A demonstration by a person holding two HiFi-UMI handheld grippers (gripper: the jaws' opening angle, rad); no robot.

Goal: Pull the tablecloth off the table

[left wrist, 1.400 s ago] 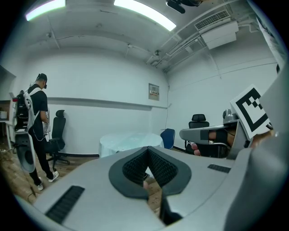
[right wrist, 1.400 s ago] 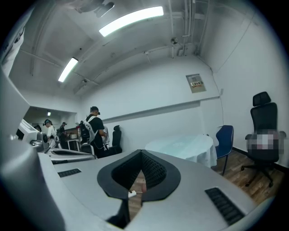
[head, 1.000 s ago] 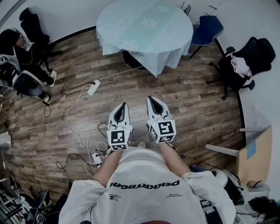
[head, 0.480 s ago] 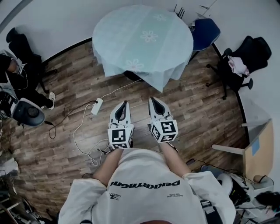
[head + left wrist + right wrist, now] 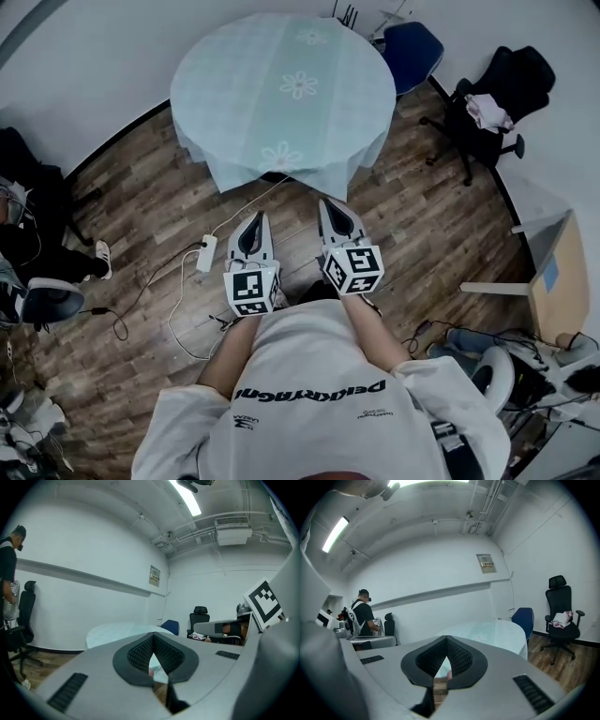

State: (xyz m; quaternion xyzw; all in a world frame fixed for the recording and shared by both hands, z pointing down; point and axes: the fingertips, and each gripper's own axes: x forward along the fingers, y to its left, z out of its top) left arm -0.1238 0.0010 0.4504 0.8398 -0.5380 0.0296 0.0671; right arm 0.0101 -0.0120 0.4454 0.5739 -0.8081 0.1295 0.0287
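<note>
Tablecloth [image 5: 281, 94] lying smooth, hem hanging free. Left gripper [image 5: 254, 218] and right gripper [image 5: 329, 204] closed tight on nothing, side by side, near that hem, not touching.

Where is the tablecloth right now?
In the head view the pale blue tablecloth lies spread in a circle at top centre, just ahead of the left gripper and right gripper, with a blue chair to its right.

Item, as we carry it:
- left tongs [image 5: 255, 221]: pale grey shell tapering to a point, dark ribbed pads [image 5: 138, 653] inside
- right tongs [image 5: 331, 208]: same make
- behind each tongs, a white cube [image 5: 251, 290] bearing black square markers
- behind these, a white short-sleeved shirt [image 5: 309, 361], dark lettering across it
</note>
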